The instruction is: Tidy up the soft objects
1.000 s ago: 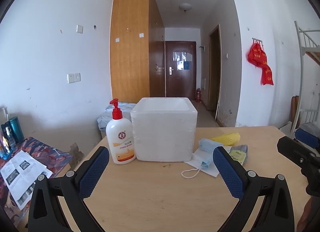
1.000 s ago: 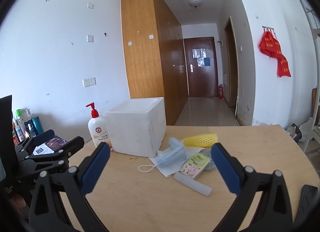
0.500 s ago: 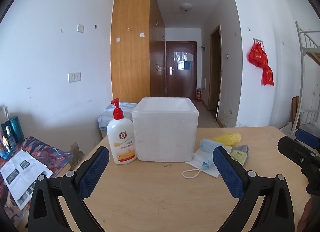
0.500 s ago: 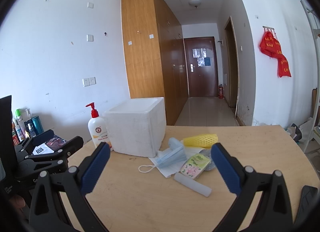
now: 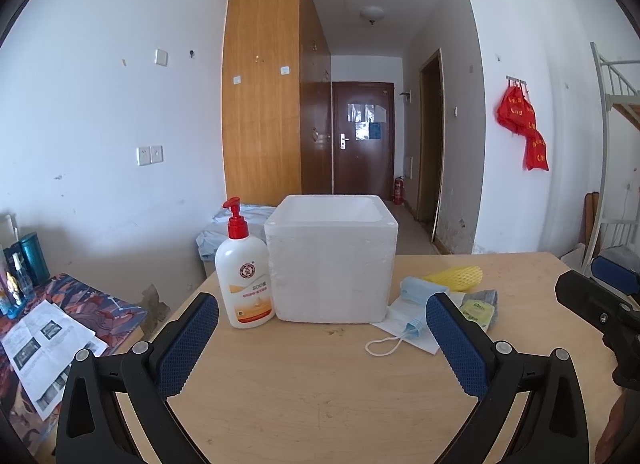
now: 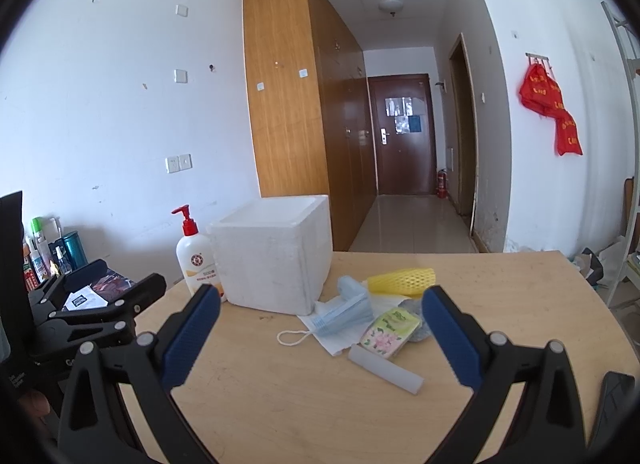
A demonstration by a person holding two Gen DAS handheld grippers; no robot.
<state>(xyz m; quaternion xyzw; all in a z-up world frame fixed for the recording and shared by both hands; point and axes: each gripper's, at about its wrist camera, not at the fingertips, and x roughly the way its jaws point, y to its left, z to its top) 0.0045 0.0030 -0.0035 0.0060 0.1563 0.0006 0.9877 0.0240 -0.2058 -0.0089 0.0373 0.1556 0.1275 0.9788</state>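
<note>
both sets of jaws spread wide, holding nothing. soft pile sits ahead of the right gripper point(image 6: 320, 320): masks point(image 6: 345, 310), yellow net point(image 6: 401, 281), tissue pack point(image 6: 392, 329), white foam stick point(image 6: 385, 369). box point(image 6: 276, 257) ahead-left. risk: stacked masks likely splay or drag the paper point(image 6: 336, 338) along; left gripper point(image 5: 322, 328) near the bottle point(image 5: 242, 273) could tip it.

A dormitory-style living room, it seems: a tall wooden wardrobe point(image 5: 264, 84) lines the hallway to a dark entrance door point(image 5: 362, 136), a metal bunk-bed ladder point(image 5: 612, 144) stands at the right edge, and red bags point(image 5: 524, 124) hang from wall hooks beyond the wooden desk point(image 5: 320, 384).
</note>
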